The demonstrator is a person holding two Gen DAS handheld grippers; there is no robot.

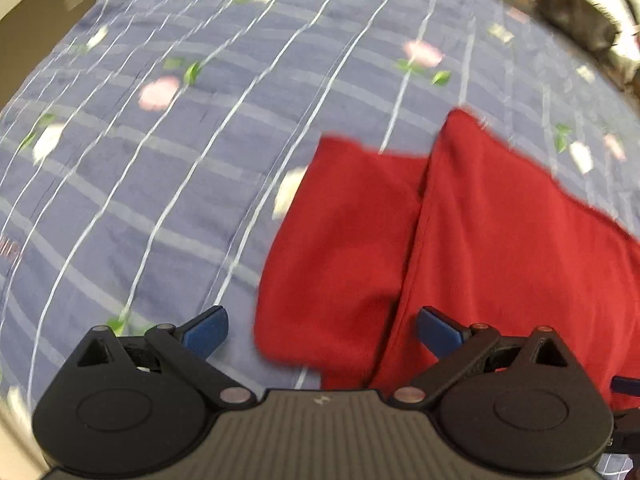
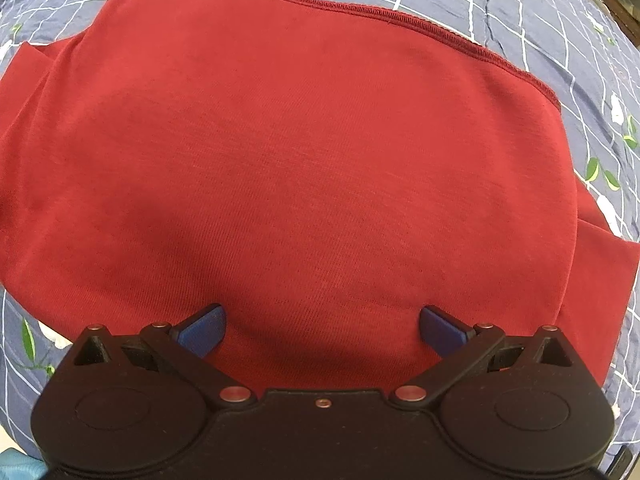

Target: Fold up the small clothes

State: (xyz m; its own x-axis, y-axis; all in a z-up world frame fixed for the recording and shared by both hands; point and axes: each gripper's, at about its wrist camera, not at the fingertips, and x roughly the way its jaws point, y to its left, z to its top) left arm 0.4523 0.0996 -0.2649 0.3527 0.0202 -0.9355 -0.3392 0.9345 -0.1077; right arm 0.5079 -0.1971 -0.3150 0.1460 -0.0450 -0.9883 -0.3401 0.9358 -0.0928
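Over the red garment (image 2: 304, 152), spread soft and limp on the quilt (image 1: 160, 160), both grippers (image 1: 322, 330) (image 2: 322, 330) are held wide open and empty, so its stitched hem (image 2: 400, 16) is judged the surest hold.

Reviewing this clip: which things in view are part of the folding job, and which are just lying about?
Part of the job:
- red garment, lying partly folded on the bedding
- left gripper, jaws open, holding nothing
- right gripper, jaws open, holding nothing

Just lying about:
- blue checked bedsheet, the work surface
- dark blurred object at the bed's far edge
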